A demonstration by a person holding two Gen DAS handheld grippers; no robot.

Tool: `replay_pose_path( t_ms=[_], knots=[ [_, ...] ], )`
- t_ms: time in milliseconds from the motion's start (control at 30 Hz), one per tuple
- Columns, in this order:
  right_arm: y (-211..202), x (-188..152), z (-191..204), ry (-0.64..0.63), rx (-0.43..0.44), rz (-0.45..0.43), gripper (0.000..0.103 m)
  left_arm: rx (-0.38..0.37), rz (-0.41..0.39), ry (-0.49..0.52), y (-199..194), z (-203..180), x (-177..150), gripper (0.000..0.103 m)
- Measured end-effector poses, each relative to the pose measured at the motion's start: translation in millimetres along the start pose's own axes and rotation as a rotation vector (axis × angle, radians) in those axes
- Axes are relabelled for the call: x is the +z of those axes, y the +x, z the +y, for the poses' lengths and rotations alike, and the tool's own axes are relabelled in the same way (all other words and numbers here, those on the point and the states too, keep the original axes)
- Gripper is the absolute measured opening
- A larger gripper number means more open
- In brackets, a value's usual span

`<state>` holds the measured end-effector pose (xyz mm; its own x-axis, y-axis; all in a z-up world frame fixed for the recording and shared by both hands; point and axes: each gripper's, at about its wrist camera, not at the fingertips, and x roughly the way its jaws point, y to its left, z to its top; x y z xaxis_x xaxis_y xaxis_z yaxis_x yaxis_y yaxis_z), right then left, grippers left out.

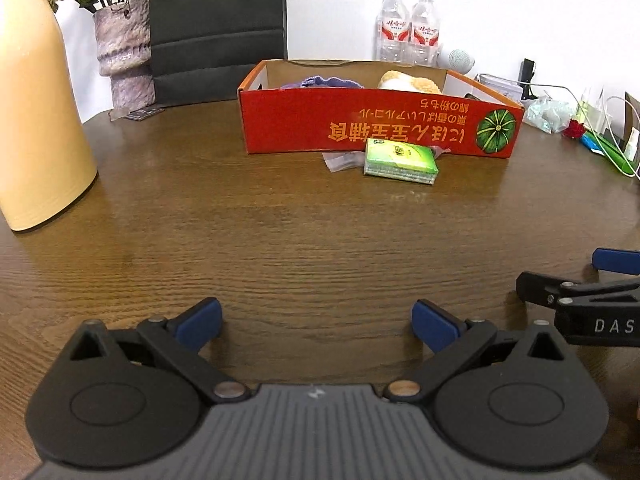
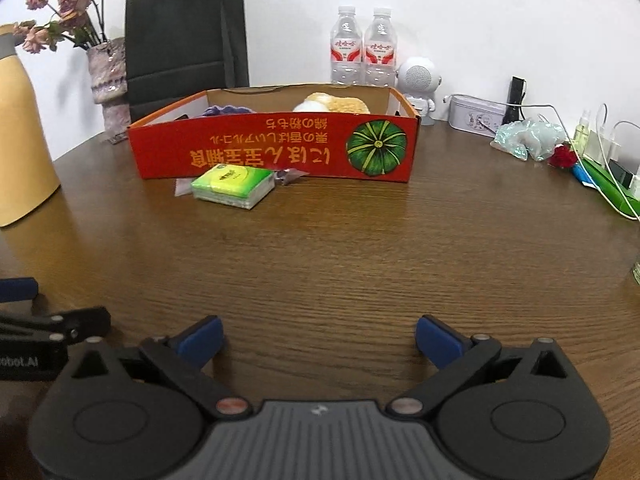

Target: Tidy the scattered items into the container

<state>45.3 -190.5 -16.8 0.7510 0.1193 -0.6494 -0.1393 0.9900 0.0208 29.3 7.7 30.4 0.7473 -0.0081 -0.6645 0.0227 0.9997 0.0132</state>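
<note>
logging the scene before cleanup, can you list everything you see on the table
box: 1, red, table centre
purple cloth: 1, inside box, left
plush toy: 1, cream and tan, inside box, right
tissue pack: 1, green, on table before box
clear wrapper: 1, beside tissue pack
water bottles: 2, clear, behind box
jug: 1, yellow, far left
vase: 1, mauve, dried flowers
paper bag: 1, black, at wall
speaker: 1, white
tin: 1, white
table: 1, brown wood
left gripper: open, empty
right gripper: open, empty
</note>
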Motion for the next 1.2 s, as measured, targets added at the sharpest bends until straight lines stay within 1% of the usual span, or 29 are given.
replay_pose_path(
  t_ms=[100,1200],
  knots=[
    [0.1,-0.5,0.0,-0.002,-0.002,0.001,0.103,0.011,-0.002,-0.005,1.3,-1.2,0.8,0.103],
    [0.6,-0.7,-0.3,-0.001,-0.001,0.002,0.103,0.008,-0.003,-0.006,1.3,0.5,-0.3,0.103]
  ],
)
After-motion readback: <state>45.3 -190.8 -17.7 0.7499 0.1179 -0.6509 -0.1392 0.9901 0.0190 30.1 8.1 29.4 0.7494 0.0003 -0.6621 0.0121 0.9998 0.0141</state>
